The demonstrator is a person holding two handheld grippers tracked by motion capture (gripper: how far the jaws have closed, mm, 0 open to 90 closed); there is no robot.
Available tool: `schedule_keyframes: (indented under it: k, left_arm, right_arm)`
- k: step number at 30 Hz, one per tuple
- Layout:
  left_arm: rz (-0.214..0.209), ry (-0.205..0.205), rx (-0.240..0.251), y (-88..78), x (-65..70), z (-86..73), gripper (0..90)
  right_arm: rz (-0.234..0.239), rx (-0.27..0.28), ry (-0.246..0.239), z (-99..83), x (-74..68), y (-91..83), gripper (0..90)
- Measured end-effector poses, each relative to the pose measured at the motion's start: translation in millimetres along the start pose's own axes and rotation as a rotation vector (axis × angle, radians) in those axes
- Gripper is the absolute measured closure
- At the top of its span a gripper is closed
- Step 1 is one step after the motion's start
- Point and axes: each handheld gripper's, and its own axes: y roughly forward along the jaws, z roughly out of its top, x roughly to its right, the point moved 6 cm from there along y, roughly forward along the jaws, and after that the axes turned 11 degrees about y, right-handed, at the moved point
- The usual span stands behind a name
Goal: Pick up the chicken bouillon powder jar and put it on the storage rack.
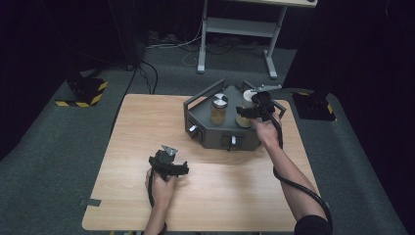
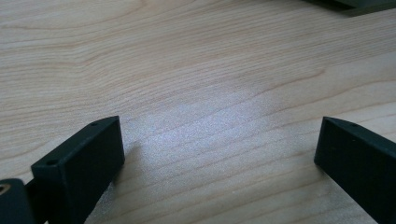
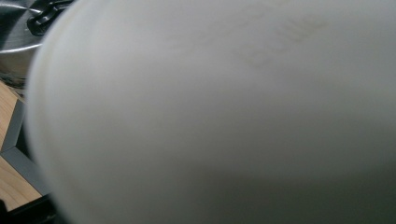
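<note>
A jar with a white lid [image 1: 248, 96] stands at the right of a grey angular stand [image 1: 208, 134] on the far side of the wooden table [image 1: 147, 122]. My right gripper [image 1: 243, 112] reaches in from the right and is shut on this jar below its lid. Blurred and very close, the white lid [image 3: 210, 116] looms in the right gripper view and hides the jaws. My left gripper [image 1: 183, 169] rests low over the table near the front, open, with bare wood between its fingers [image 2: 79, 158].
A second jar with a metal clamp lid [image 1: 219, 108] stands at the left of the stand, its lid [image 3: 14, 28] also at the top left of the right gripper view. Small knobs sit on the stand's front faces. A desk frame [image 1: 235, 29] stands beyond the table.
</note>
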Motion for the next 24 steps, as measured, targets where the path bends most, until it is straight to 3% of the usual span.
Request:
schedule_keyframes:
  k: [16, 24]
  left_arm:
    - [0.0, 0.0, -0.001, -0.1, 0.0, 0.0, 1.6]
    - [0.0, 0.0, -0.001, -0.1, 0.0, 0.1, 1.6]
  right_arm:
    - [-0.01, -0.008, 0.007, 1.1, -2.0, -0.2, 31.2]
    - [-0.031, -0.014, 0.029, -0.3, -4.8, 0.8, 15.5]
